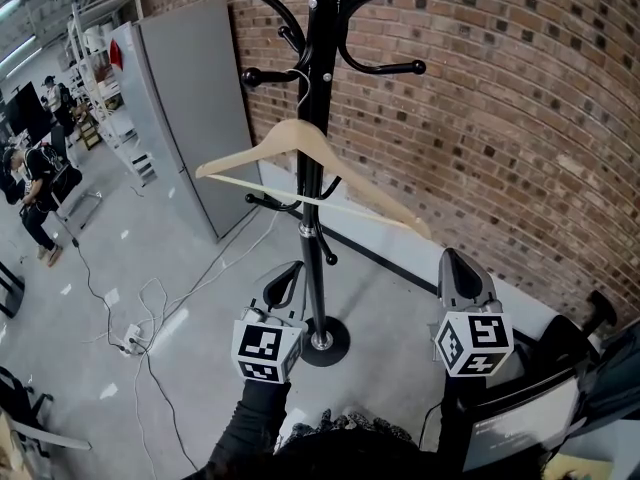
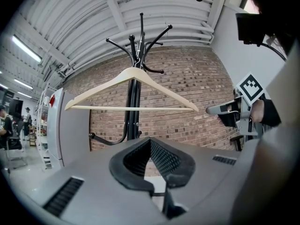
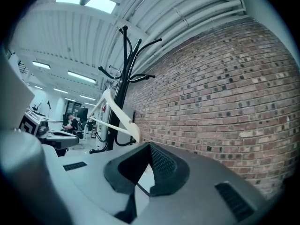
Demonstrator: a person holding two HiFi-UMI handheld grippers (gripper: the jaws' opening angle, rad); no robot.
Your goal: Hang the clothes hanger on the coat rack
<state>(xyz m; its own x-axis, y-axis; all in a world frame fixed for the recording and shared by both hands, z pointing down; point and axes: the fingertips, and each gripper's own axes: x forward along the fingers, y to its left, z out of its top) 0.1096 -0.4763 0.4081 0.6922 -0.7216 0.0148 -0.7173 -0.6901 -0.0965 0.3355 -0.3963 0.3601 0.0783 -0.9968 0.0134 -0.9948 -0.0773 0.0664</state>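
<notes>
Hanging by its hook from an upper arm of the coat rack (image 1: 318, 88), the clothes hanger (image 1: 292, 130) in the head view is free of both tools, so the hanging step looks done and the next move is probably just to draw back. The left gripper (image 1: 285, 273) and right gripper (image 1: 455, 263) flank the pole lower down, apart from the hanger. The brick wall (image 1: 500, 118) stands close behind, and open floor (image 1: 390, 308) lies nearer the person. In the left gripper view, the left gripper (image 2: 150, 142) is clenched on nothing, with the hanger (image 2: 136, 72) level ahead and above. In the right gripper view, the right gripper (image 3: 150, 146) is likewise clamped empty. The hanger (image 3: 121, 115) ends just beyond it, and the wall runs close alongside.
</notes>
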